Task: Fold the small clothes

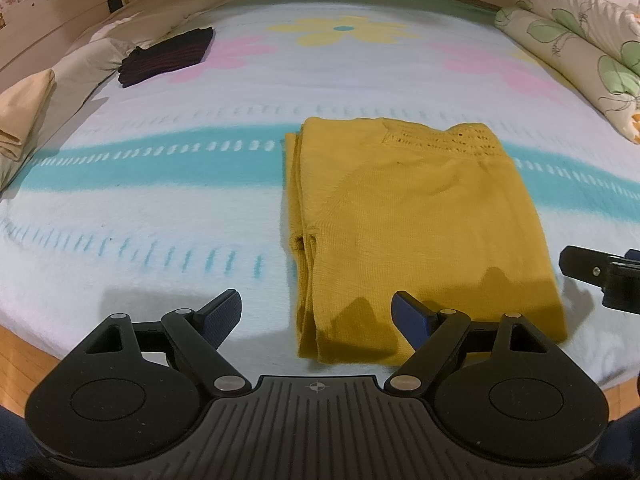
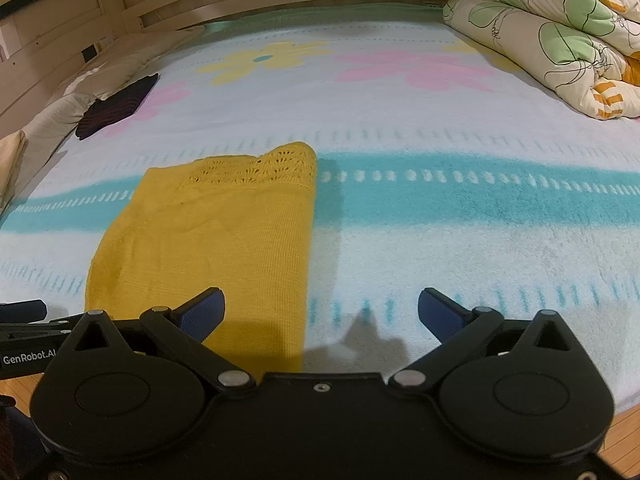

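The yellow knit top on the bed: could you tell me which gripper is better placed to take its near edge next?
Probably the left gripper: its open fingers straddle the yellow knit top's near-left corner. The right gripper straddles only its right edge, mostly over blanket.

light: warm, dim | shadows: soft, near edge | edges: fisheye-bent, blurred

Bed (image 1: 160, 208) covered by pale fleece blanket (image 2: 440, 264) with teal band and pink and yellow flowers. Folded mustard knit top (image 1: 420, 224) lies flat near centre, toward 6 o'clock. Folded dark striped garment (image 1: 168, 56) at 10 o'clock. Rolled floral duvet (image 2: 560, 44) at 2 o'clock. Cream pillows (image 1: 80, 56) along 9 o'clock edge.
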`<state>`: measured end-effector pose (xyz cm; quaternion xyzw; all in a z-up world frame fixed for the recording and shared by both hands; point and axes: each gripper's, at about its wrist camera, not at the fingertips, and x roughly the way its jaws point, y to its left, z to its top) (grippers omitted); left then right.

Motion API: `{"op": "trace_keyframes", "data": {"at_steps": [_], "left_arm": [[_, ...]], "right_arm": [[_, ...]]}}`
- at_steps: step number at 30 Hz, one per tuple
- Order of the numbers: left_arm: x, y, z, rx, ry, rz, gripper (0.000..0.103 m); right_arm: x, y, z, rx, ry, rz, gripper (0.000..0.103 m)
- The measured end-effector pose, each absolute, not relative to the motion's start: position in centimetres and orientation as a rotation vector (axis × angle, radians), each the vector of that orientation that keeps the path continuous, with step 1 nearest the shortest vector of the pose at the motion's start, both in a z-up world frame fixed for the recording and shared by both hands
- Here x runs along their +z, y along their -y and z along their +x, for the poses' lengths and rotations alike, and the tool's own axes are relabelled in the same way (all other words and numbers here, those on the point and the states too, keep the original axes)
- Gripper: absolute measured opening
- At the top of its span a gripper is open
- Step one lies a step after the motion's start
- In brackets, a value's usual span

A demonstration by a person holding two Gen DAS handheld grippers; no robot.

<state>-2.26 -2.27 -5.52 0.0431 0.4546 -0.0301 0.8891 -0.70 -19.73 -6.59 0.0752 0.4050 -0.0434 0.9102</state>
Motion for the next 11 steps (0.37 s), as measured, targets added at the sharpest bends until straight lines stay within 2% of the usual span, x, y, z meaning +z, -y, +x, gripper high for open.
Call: {"op": "trace_keyframes", "data": {"at_steps": [11], "left_arm": [[-5.55,2.27,-2.18,-0.073,-0.942,0.094,0.082]], "right_arm": [[-6.67,19.44,-0.71,-0.087,-0.837,0.153,0.103]]}}
